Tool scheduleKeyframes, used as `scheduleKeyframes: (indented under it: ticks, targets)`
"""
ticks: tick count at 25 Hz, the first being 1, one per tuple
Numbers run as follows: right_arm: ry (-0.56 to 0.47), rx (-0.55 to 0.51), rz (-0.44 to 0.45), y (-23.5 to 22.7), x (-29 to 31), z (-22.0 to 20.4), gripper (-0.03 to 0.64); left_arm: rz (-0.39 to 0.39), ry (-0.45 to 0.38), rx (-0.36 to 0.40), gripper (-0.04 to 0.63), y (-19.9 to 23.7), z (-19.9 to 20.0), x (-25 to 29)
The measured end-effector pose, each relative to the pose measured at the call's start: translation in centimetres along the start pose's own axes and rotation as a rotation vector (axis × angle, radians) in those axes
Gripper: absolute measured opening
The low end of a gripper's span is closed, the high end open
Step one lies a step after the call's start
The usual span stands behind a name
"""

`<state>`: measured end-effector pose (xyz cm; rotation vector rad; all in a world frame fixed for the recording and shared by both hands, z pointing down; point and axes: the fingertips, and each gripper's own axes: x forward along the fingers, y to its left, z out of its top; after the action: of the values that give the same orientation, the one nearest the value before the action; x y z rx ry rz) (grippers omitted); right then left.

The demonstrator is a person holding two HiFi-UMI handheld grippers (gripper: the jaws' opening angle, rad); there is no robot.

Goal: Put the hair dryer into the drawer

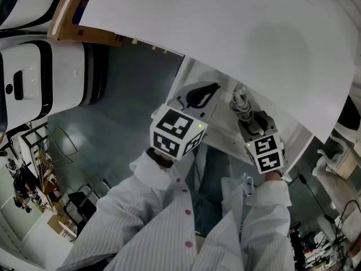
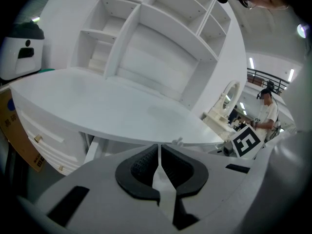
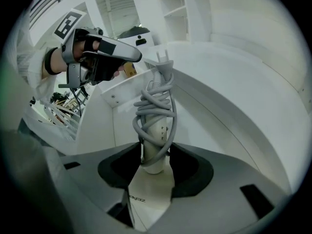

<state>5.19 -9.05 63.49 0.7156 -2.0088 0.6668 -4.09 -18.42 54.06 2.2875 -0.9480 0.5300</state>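
The hair dryer [image 3: 155, 130] is white, and a grey cord is wound round its handle with the plug [image 3: 164, 58] on top. My right gripper [image 3: 156, 162] is shut on the handle's lower end. In the head view the hair dryer [image 1: 241, 100] hangs over the open white drawer [image 1: 221, 130] under the tabletop [image 1: 225, 33], with the right gripper [image 1: 249, 120] behind it. My left gripper [image 1: 202, 94] is over the drawer's left part, with its jaws together and nothing between them. The left gripper [image 2: 158, 167] points at the tabletop's edge [image 2: 122, 126].
A white shelf unit [image 2: 146, 43] stands on the tabletop. A white machine [image 1: 34, 78] and a cardboard box [image 1: 84, 33] stand on the left. A person [image 2: 267, 112] stands far off to the right. Chairs and clutter [image 1: 34, 174] lie on the floor.
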Motion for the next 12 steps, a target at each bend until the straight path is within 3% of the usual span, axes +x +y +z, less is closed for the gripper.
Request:
scheduleKeyframes:
  ticks: [12]
  targets:
    - [0.162,-0.130,0.007,1.0,2.3,0.1,0.183,0.018,-0.008,-0.032,0.028,2.2,-0.5,-1.1]
